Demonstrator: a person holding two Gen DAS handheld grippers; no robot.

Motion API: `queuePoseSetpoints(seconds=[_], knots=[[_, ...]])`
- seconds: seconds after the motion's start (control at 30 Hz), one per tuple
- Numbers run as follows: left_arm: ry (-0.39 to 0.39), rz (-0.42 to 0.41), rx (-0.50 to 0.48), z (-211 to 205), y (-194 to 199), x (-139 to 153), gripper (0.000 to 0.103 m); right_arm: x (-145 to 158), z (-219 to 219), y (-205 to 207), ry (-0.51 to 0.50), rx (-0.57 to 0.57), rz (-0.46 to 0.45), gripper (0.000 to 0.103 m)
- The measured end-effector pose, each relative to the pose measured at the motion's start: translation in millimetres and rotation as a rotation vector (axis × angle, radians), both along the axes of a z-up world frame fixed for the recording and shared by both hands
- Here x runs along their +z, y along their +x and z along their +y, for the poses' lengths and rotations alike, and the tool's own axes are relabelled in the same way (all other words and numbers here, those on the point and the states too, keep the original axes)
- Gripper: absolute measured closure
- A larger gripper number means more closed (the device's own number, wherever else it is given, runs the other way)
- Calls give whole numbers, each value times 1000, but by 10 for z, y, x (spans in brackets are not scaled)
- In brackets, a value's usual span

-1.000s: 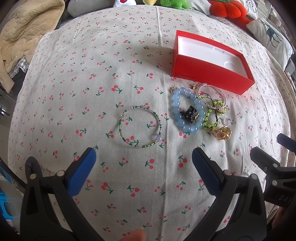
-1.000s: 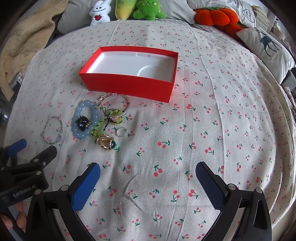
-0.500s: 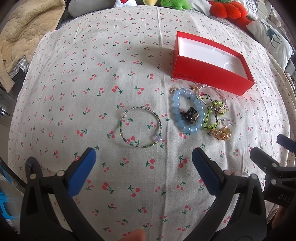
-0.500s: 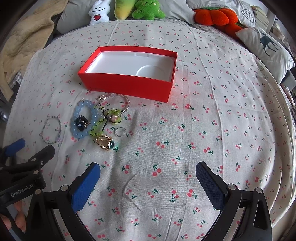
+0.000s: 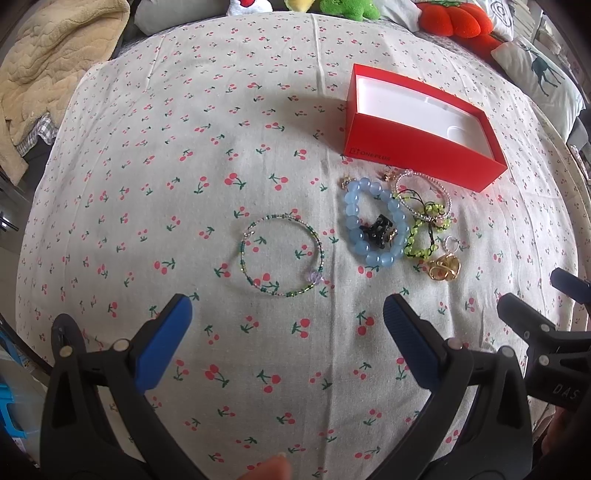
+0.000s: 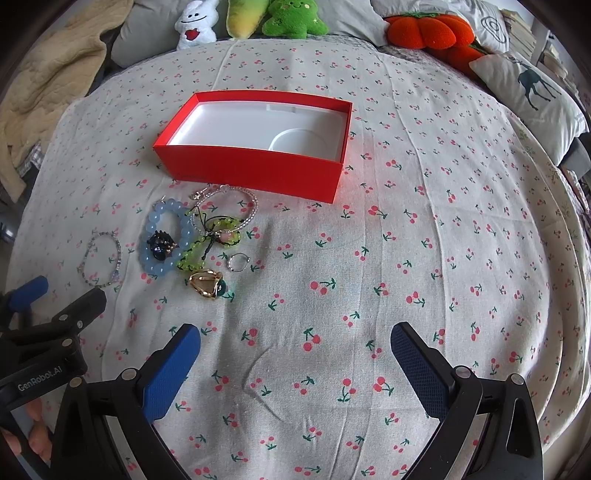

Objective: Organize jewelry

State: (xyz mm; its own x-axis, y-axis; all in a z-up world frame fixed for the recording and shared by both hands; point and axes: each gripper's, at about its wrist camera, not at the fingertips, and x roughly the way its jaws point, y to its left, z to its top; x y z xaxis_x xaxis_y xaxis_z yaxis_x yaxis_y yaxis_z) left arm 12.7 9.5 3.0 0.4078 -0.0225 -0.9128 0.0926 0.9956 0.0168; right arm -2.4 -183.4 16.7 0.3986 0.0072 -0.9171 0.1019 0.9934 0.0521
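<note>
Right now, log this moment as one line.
left gripper open, empty | right gripper open, empty | red box empty | thin beaded bracelet apart from jewelry pile

A cloth printed with small red cherries (image 6: 424, 258) is spread across the whole surface. Along its far edge a white plush toy (image 6: 195, 26), a yellow plush (image 6: 243, 18), a green plush (image 6: 293, 20) and an orange pumpkin cushion (image 6: 428, 31) are lined up, with a deer-print pillow (image 6: 532, 96) set to the right. A beige quilted blanket (image 5: 55, 62) is heaped at the far left.
</note>
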Motion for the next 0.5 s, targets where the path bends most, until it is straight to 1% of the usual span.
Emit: queuePoseSetpoints(seconds=[0.13, 0.2, 0.33, 0.4, 0.5], knots=[[-14, 3, -14, 48, 54, 88, 0, 21, -18, 43, 9, 0, 0, 0], [-31, 20, -20, 92, 101, 123, 0, 37, -37, 73, 10, 0, -1, 0], [-52, 40, -9, 220, 199, 152, 0, 34, -102, 163, 18, -9, 11, 0], [-58, 54, -5, 289, 257, 141, 0, 12, -139, 223, 36, -12, 28, 0], [-83, 76, 13, 407, 341, 94, 0, -34, -182, 324, 94, -18, 57, 0]])
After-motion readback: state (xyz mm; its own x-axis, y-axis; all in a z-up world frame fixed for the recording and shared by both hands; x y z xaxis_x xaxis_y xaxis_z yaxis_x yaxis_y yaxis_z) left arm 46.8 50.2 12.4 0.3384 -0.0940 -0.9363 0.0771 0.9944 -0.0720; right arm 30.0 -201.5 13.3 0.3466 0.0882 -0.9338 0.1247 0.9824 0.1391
